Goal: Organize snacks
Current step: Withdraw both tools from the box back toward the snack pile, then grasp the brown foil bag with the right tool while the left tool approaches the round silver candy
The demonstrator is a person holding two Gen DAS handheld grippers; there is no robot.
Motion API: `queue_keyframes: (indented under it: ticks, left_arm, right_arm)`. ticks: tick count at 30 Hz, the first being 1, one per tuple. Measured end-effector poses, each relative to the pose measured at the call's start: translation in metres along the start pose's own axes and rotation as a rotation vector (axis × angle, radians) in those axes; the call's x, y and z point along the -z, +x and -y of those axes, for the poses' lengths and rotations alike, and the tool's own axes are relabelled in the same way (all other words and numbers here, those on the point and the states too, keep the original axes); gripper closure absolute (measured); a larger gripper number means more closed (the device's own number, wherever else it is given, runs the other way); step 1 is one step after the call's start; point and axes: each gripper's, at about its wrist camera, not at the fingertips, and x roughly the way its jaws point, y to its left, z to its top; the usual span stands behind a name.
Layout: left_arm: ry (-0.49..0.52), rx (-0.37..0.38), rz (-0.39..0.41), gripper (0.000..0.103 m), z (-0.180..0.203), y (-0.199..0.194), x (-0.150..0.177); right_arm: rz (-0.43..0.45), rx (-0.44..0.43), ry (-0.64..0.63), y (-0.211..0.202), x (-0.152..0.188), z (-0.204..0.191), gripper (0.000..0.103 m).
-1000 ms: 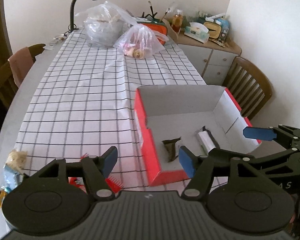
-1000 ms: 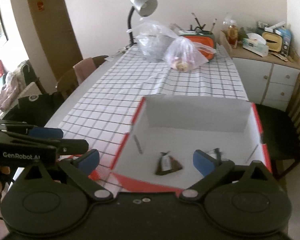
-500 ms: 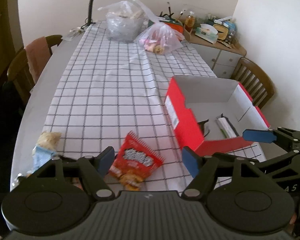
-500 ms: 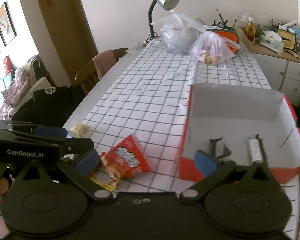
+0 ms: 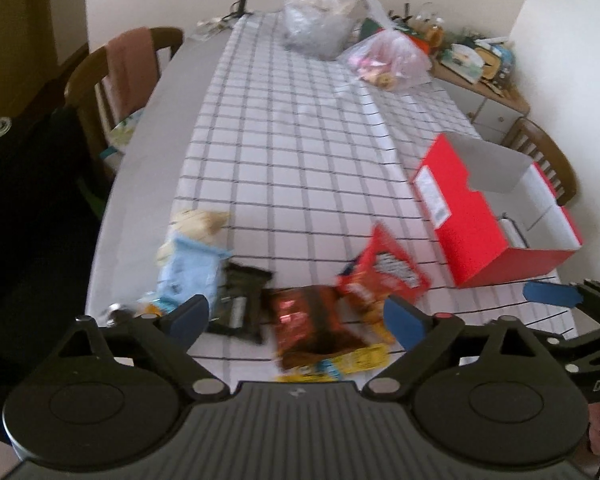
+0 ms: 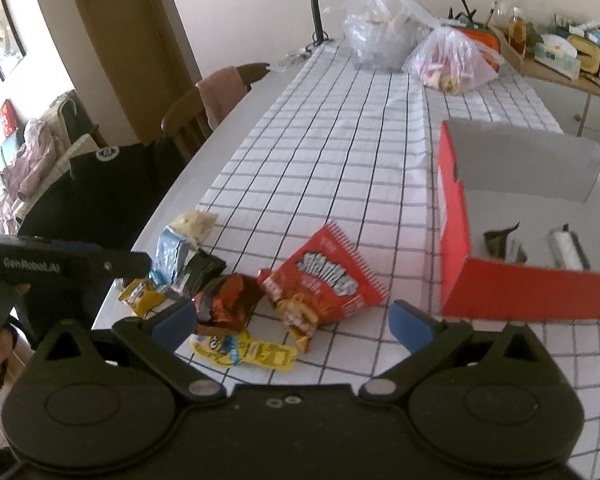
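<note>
Several snack packets (image 6: 268, 296) heap at the tabletop's (image 6: 340, 152) near edge, directly ahead of both spread-open, empty grippers, left gripper (image 5: 296, 314) nearer.

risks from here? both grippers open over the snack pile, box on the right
1. The snacks overlap: the red chip bag touches the brown packet, which lies on the yellow wrapper. A grab may well drag a neighbour along.
2. The blue packet and yellow wrapper sit near the table edge, so a nudge could push them off.
3. The red box has a tall near wall; a low carry might clip it.
</note>
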Motion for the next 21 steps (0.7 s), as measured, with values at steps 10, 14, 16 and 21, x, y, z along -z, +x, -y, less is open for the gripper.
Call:
queue_keyframes:
  ticks: [10, 14, 16, 21]
  left_arm:
    - [-0.060, -0.082, -0.052, 0.008, -0.077, 0.013, 0.004]
    - [-0.077, -0.099, -0.079, 0.008, -0.098, 0.024, 0.003]
    - [-0.101, -0.105, -0.098, 0.008, -0.110, 0.031, 0.000]
    - [-0.148, -0.131, -0.133, 0.008, -0.133, 0.044, -0.002]
  right_arm:
    - [-0.068, 0.003, 0.006, 0.040, 0.006, -0.034, 0.000]
    - [-0.088, 0.001, 0.001, 0.053, 0.002, -0.045, 0.000]
    - [-0.098, 0.003, 0.002, 0.060, -0.002, -0.049, 0.000]
    - [-0.125, 0.002, 0.001, 0.077, -0.012, -0.055, 0.001]
